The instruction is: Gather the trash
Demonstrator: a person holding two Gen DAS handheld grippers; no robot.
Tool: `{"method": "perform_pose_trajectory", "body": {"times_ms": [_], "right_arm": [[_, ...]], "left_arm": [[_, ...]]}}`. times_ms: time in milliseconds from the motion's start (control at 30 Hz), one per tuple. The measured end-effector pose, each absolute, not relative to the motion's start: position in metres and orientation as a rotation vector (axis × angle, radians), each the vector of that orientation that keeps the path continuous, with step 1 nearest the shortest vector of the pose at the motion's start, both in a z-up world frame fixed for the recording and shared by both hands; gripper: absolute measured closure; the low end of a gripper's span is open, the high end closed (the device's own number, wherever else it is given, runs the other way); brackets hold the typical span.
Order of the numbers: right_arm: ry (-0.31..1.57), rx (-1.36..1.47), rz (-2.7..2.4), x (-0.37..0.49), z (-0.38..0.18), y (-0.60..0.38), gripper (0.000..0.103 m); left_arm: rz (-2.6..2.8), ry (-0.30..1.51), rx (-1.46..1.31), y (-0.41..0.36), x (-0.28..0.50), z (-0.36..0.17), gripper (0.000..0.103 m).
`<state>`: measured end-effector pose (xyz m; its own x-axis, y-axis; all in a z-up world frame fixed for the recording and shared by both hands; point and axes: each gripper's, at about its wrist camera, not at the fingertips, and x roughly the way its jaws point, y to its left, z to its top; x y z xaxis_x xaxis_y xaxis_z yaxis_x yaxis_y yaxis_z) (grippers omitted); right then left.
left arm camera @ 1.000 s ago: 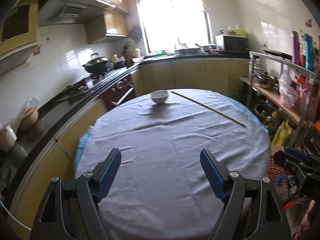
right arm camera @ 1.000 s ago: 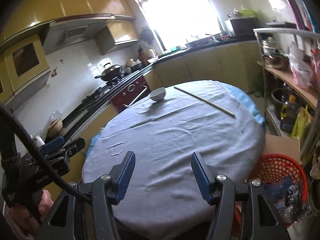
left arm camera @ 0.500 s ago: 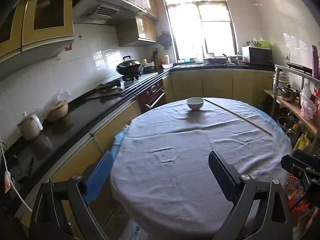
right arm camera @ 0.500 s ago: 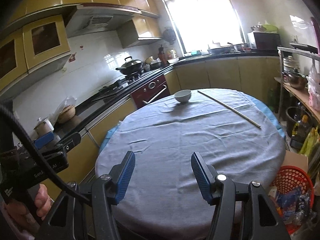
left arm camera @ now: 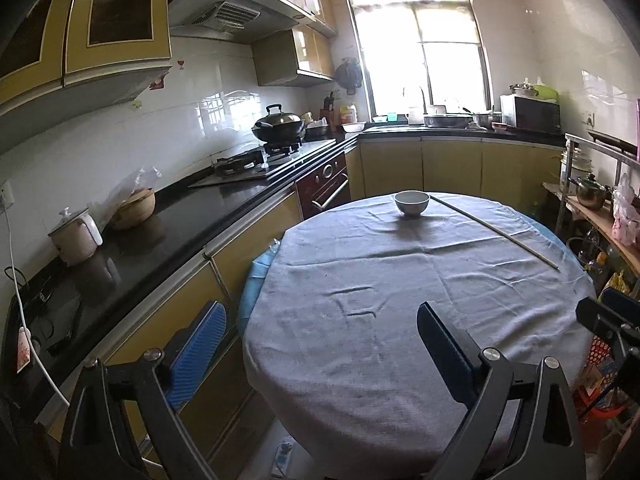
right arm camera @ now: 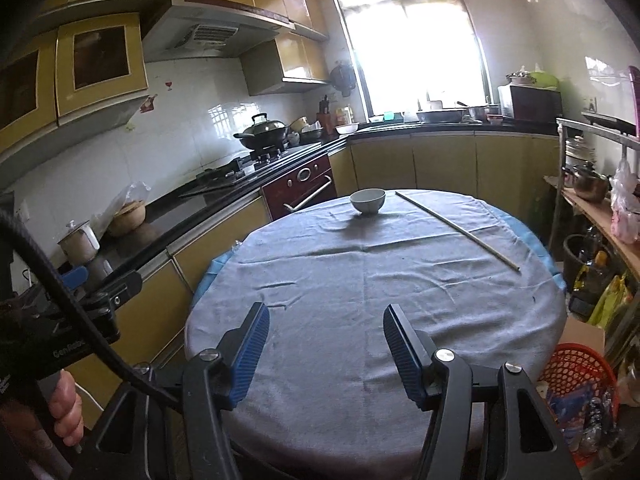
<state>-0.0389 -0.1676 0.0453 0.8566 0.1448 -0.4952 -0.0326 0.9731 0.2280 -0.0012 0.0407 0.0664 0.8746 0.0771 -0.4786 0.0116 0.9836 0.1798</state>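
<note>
A round table [right arm camera: 360,280] with grey cloth carries a white bowl [right arm camera: 367,201] and a long stick [right arm camera: 456,229]; both grippers, left gripper [left arm camera: 320,344] and right gripper [right arm camera: 326,346], have empty jaws apart, just opening wider

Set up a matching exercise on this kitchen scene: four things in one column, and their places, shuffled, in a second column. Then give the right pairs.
Things:
1. white bowl
2. red basket
3. black wok
4. microwave

Places:
A. on the counter to the right of the window
B. on the stove
C. on the far side of the round table
D. on the floor to the right of the table

Pairs: 1-C, 2-D, 3-B, 4-A
</note>
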Motion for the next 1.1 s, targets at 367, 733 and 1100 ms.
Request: {"method": "perform_pose_trajectory", "body": {"times_ms": [367,733,1100], "right_arm": [[0.533,0.239,0.061,-0.0416,0.0459,-0.1762,0.037],[0.539,0.24,0.061,-0.0418,0.0449,-0.1764,0.037],[0.531,0.226,0.059,-0.0438,0.0451,-0.1731,0.037]], "left_arm": [[0.035,0.494,0.189,0.0388,-0.0049,0.0692,0.006],[0.037,0.487,0.19,0.0393,-0.0069,0.0715,0.006],[0.03,0.48,0.186,0.0373,-0.0106,0.0747,0.006]]}}
